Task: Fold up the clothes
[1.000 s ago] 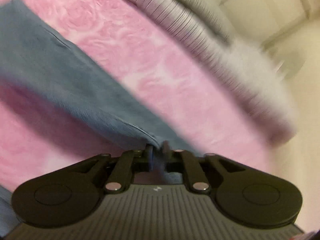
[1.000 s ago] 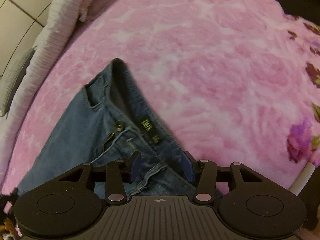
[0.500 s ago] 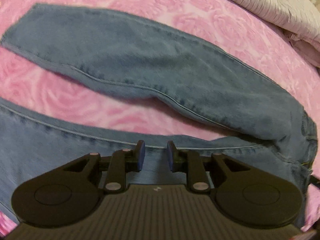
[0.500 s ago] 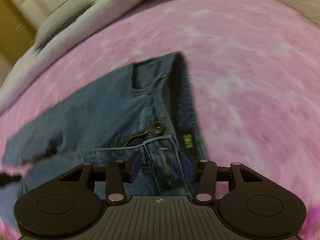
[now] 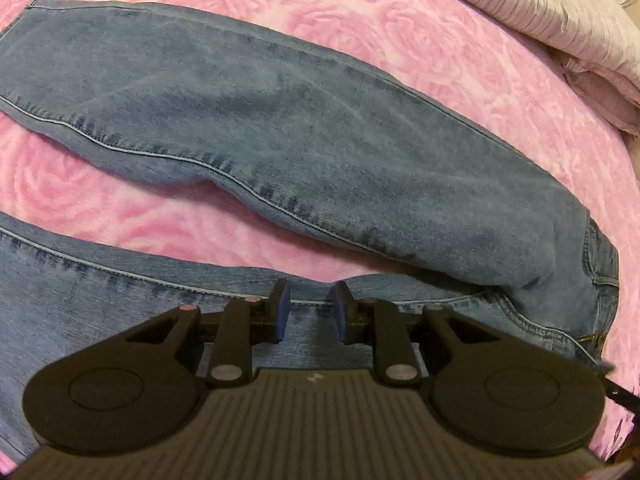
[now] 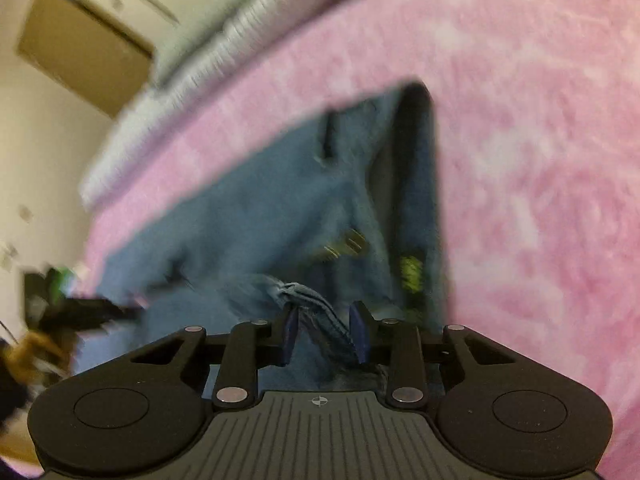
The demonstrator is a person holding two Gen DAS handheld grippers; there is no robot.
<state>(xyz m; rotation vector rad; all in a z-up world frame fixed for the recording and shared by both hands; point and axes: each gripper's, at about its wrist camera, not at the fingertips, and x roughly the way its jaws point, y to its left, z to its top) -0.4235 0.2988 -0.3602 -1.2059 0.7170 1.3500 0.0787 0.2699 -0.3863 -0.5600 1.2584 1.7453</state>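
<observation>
**One pair of jeans, two tongs, one bed**

One bed, covered in a pink rose-patterned plush blanket; largest item, carries everything else. One pale striped quilt bunched along its far edge. One cream wall with a tan panel, seen in the blurred right wrist view.

One pair of jeans: blue washed denim, two legs spread apart on the blanket with pink showing between them, seams stitched in lighter thread. Waistband open, brass button and zip visible, yellow-green label inside.

Two tongs, black with blue pads. Left tongs: jaws apart, over the nearer leg's seam, holding nothing. Right tongs: jaws apart, a fold of waistband denim lying between them, not pinched.
</observation>
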